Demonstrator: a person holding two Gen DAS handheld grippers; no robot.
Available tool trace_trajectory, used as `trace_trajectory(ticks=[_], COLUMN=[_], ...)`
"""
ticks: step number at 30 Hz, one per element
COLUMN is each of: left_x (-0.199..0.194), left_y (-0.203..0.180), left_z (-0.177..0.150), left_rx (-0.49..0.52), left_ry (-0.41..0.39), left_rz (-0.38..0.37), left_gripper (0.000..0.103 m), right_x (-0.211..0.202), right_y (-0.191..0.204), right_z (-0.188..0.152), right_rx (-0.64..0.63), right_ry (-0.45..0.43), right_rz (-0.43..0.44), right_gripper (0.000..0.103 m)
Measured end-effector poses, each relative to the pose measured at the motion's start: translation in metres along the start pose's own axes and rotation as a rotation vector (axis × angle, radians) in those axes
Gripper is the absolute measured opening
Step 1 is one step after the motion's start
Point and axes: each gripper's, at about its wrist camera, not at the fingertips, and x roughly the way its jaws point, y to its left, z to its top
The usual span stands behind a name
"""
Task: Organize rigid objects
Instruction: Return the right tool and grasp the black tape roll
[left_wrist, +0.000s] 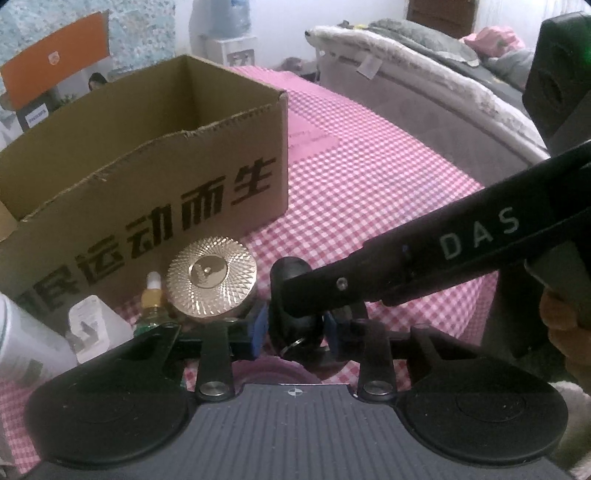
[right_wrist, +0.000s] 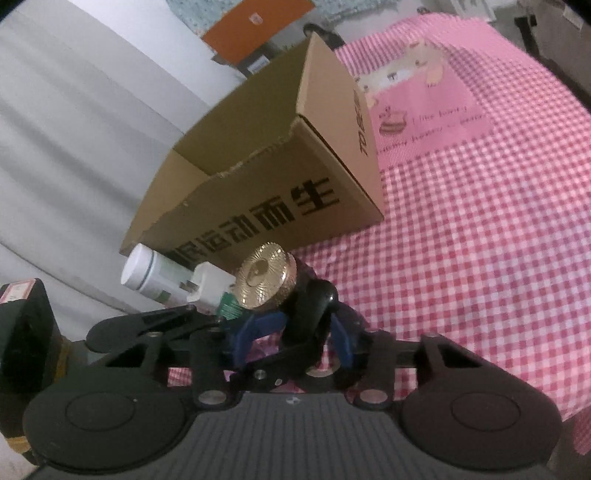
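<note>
- Left gripper (left_wrist: 297, 328): blue pads sit right against both sides of a black key fob (left_wrist: 291, 321), low centre of the left wrist view. It is clamped on the fob. A metal ring hangs at the fob's lower end.
- Right gripper (right_wrist: 299, 336): blue pads flank the same fob, lower centre of the right wrist view. Pink cloth shows between one pad and the fob; cannot tell whether the pads press on it.
- In the left wrist view the right gripper's black finger slants in from the right edge, with its tip at the fob. A hand (left_wrist: 565, 321) holds its grip.
- Gold ridged lid (left_wrist: 210, 277) just left of the fob, apparently touching it.
- Dropper bottle (left_wrist: 153, 295) with yellow liquid is left of the lid; a white bottle (left_wrist: 92, 325) is further left.
- White tub (right_wrist: 147, 273) lies on its side, left of centre.
- Open cardboard box (left_wrist: 147, 155) stands behind the row, black print on its near wall.
- Everything rests on a pink checked cloth (left_wrist: 369, 184).
</note>
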Motion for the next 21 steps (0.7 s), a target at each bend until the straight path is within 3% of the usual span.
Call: trace_trajectory(ticks=[7, 21], left_x=[0.005, 0.001], left_y=[0.003, 0.007], left_z=[0.004, 0.001], left_rx=[0.0, -0.047], left_ry=[-0.003, -0.025], left_rz=[-0.011, -0.025], left_gripper=[0.03, 0.028], right_x=[0.011, 0.013], right_y=[-0.004, -0.008], right_z=[0.001, 0.003], right_rx=[0.02, 0.062], right_ry=[0.036, 0.013], right_rz=[-0.027, -0.016], right_gripper=[0.036, 0.035])
